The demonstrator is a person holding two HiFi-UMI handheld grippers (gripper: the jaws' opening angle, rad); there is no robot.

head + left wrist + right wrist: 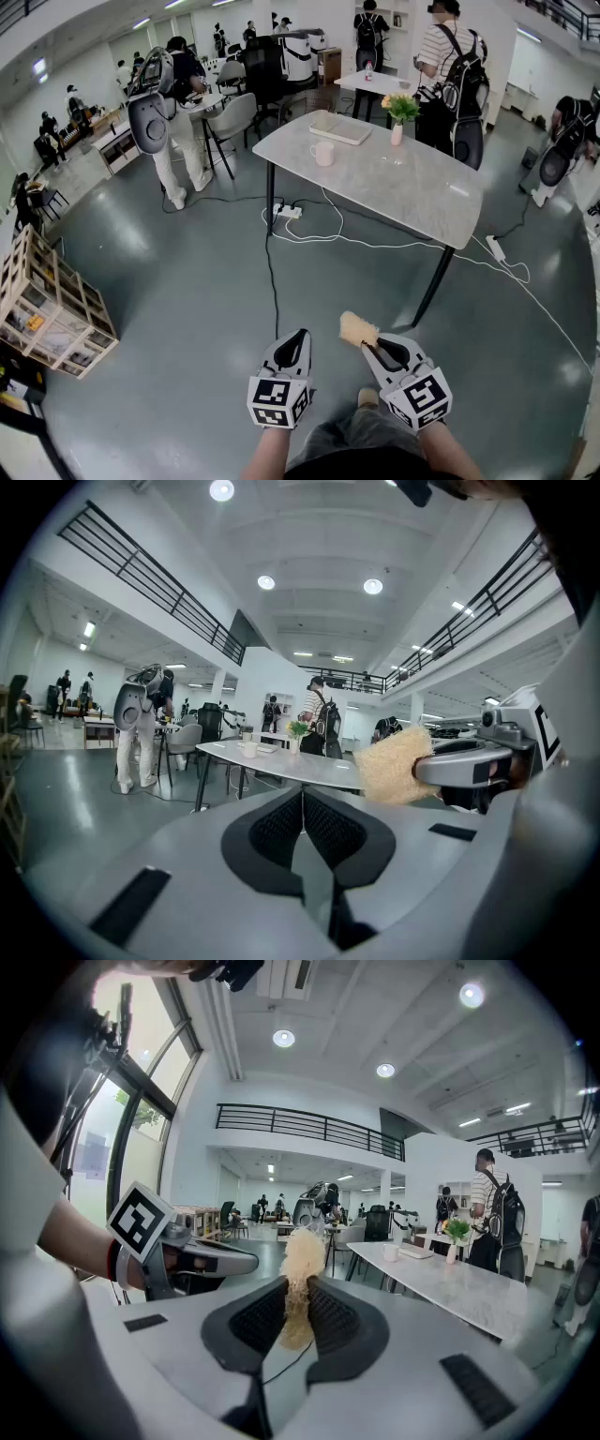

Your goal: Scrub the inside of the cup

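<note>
Head view: I'm standing well short of the table, which is running away ahead of me and off to the right. Both tools are hanging low in front of me, aiming roughly level across the room.

Left gripper: jaws are sitting fully together, nothing between them. Right gripper: jaws are clamping the tan scrubber, pads pressing on its lower part.

Cup is standing on the table's far left part, well apart from both tools. It's lying ahead and a touch left of the gap between the grippers, so the left one is sitting marginally nearer its line. I'm reckoning that hand is the one for steadying the cup while the right is doing the scrubbing. Cup is standing upright, long axis vertical, mouth facing up. Handle is looking like it's on the cup's left side, but it's too small to be sure.

Scrubber's fluffy end is sticking out past the tips along the gripper's own axis, pointing ahead and slightly left, near level. So I'm expecting to close the distance first, open the left jaws, then tip the right tool down to enter the mouth from above.
</note>
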